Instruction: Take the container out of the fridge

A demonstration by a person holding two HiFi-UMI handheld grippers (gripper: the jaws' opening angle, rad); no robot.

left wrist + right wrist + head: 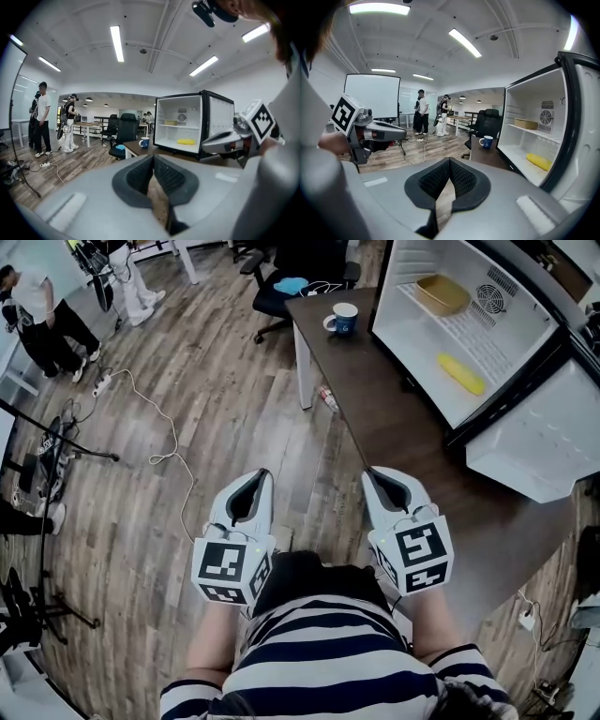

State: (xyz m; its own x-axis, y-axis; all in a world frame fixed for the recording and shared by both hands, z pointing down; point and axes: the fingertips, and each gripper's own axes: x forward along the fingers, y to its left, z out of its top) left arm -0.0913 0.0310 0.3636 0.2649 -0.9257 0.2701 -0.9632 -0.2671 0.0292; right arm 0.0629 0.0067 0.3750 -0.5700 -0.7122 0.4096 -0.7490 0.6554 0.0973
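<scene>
The fridge (pixel 412 334) stands open on the dark table at the upper right. A tan container (pixel 442 294) sits on its upper shelf, also in the left gripper view (pixel 171 123) and the right gripper view (pixel 527 123). A yellow item (pixel 461 373) lies on the shelf below it. My left gripper (pixel 262 474) and right gripper (pixel 371 472) are held side by side close to the person's body, well short of the fridge. Both are shut with nothing between their fingers, the tips meeting in the left gripper view (pixel 153 157) and the right gripper view (pixel 449 160).
A blue mug (pixel 343 320) stands on the table (pixel 375 418) left of the fridge. The fridge door (pixel 534 442) hangs open toward me on the right. An office chair (pixel 300 277) sits behind the table. People (pixel 37 310) stand at the far left, and a cable (pixel 169 442) lies on the wooden floor.
</scene>
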